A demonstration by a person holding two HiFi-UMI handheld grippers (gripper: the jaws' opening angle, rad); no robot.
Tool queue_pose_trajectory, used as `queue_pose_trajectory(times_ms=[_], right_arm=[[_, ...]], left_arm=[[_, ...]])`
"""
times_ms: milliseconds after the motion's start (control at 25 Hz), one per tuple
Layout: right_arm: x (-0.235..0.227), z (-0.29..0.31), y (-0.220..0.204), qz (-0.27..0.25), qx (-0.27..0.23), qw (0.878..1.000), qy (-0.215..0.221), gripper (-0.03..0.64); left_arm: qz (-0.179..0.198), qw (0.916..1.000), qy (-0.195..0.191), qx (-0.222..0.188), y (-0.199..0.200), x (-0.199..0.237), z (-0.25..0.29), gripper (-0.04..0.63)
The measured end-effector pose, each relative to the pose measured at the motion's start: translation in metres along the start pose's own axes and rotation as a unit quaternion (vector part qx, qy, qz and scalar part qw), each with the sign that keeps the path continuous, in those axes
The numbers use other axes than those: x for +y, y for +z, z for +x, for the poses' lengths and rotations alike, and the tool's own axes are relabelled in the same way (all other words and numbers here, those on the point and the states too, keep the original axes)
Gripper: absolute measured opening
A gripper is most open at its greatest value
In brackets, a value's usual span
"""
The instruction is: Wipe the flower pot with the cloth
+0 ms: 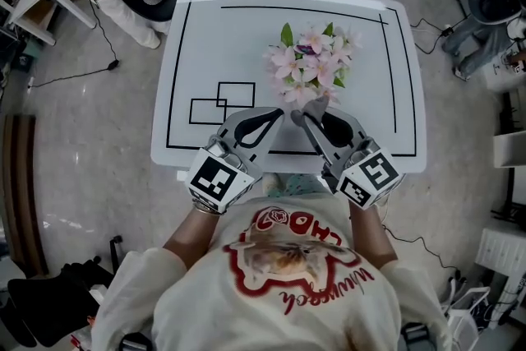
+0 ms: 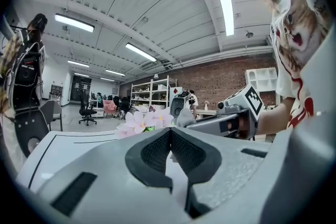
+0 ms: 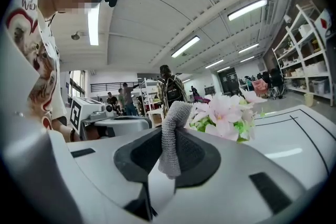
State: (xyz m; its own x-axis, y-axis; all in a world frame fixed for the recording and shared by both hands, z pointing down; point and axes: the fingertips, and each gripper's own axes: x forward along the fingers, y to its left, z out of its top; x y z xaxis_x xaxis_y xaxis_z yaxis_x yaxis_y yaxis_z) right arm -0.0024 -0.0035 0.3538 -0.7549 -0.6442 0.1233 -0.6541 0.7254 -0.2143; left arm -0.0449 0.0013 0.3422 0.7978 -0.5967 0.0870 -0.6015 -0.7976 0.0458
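From the head view, a white table [image 1: 197, 37] marked with black lines carries a bunch of pink flowers [image 1: 311, 66] towards its middle. The flower pot must sit under them, but the blooms cover it from above. The left gripper [image 1: 278, 114] and right gripper [image 1: 299, 116] are level with their tips close together, just short of the blossoms, and a grey cloth [image 1: 313, 105] shows at the right one's tip. The person's shirt has red lettering round a cat picture, but it is upside down to the camera and I cannot read it reliably. The marker cubes bear only black-and-white squares. In the left gripper view the left gripper [image 2: 169, 131] has its jaws pressed together with nothing between them. Past them are the flowers [image 2: 140, 121] and the right gripper [image 2: 185, 122] with the cloth [image 2: 185, 116] at its tip. In the right gripper view the right gripper [image 3: 167, 136] is clamped on a fold of the cloth [image 3: 175, 115], a knitted strip that stands up above the pads and hangs down limply below them. The flowers [image 3: 227, 112] are just beyond. No brand shows on anything. The cloth looks soft, light and floppy, so a pinch on a bunched fold suits it. The pot probably weighs little and may tip or slide when rubbed, so it is best steadied at its rim or wall, clear of the delicate petals
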Motion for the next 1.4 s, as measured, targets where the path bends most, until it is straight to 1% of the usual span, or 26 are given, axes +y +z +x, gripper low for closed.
queue_pose_trajectory(times_ms=[240, 400, 520, 600, 760, 880, 1080, 1200, 1400], right_arm=[[0.010, -0.011, 0.029, -0.043, -0.033, 0.998, -0.012, 0.060], [0.011, -0.017, 0.044, -0.062, -0.050, 0.997, -0.022, 0.060], [0.008, -0.018, 0.051, -0.078, -0.064, 0.994, -0.032, 0.060], [0.010, -0.020, 0.056, -0.079, -0.067, 0.994, -0.029, 0.060], [0.019, -0.030, 0.069, -0.097, -0.077, 0.992, -0.021, 0.060], [0.024, -0.043, 0.075, -0.106, -0.084, 0.991, -0.018, 0.060], [0.041, -0.080, 0.071, -0.123, -0.085, 0.989, -0.012, 0.060], [0.055, -0.108, 0.066, -0.124, -0.088, 0.988, -0.008, 0.060], [0.083, -0.164, 0.053, -0.132, -0.092, 0.987, -0.003, 0.061]], left_arm=[[-0.011, 0.9997, -0.014, -0.015, 0.014, -0.007, 0.007, 0.003], [-0.006, 0.9995, -0.024, -0.021, 0.024, -0.015, 0.013, 0.003], [-0.008, 0.9995, -0.023, -0.021, 0.031, -0.019, 0.015, 0.003], [-0.004, 0.9996, -0.021, -0.021, 0.036, -0.022, 0.014, 0.003], [0.006, 0.9992, -0.012, -0.039, 0.051, -0.033, 0.011, 0.003], [0.007, 0.9993, -0.004, -0.037, 0.049, -0.045, 0.009, 0.003], [0.004, 0.9990, 0.011, -0.043, 0.051, -0.087, 0.003, 0.003], [-0.001, 0.9987, 0.026, -0.044, 0.048, -0.115, -0.004, 0.003], [-0.001, 0.9978, 0.050, -0.043, 0.037, -0.174, -0.020, 0.003]])
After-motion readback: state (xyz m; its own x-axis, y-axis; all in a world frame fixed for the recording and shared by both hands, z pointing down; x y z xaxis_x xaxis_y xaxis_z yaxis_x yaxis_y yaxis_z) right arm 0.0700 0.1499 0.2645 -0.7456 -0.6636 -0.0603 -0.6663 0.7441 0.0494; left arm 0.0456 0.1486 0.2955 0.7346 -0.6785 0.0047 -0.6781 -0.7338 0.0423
